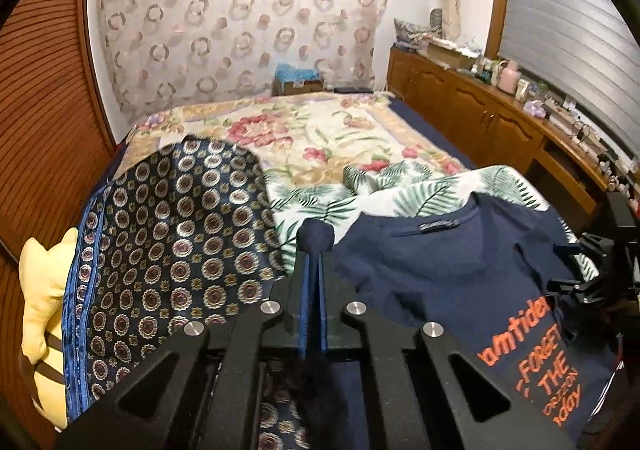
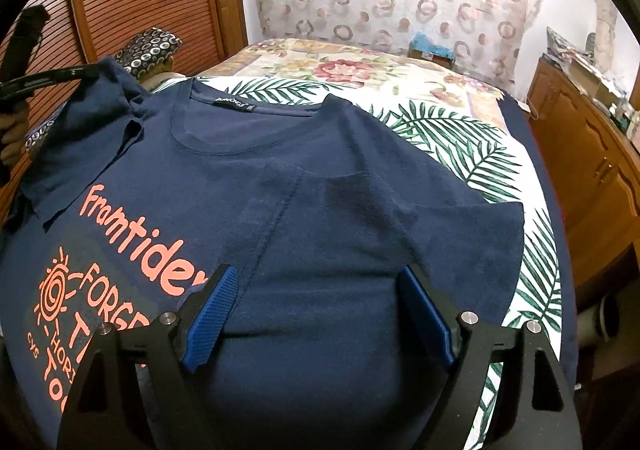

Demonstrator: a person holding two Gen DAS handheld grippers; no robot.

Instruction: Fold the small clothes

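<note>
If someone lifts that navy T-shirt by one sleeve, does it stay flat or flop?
The navy T-shirt will probably flop: its sleeve, pinched in the left gripper, already bunches and sags. It looks light, thin knit. It will likely drag rather than slide freely over the leaf-print sheet.

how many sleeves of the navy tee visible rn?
2. One sleeve lies flat on the palm-print sheet; the other sleeve is lifted, pinched in the left gripper. None hidden.
</note>
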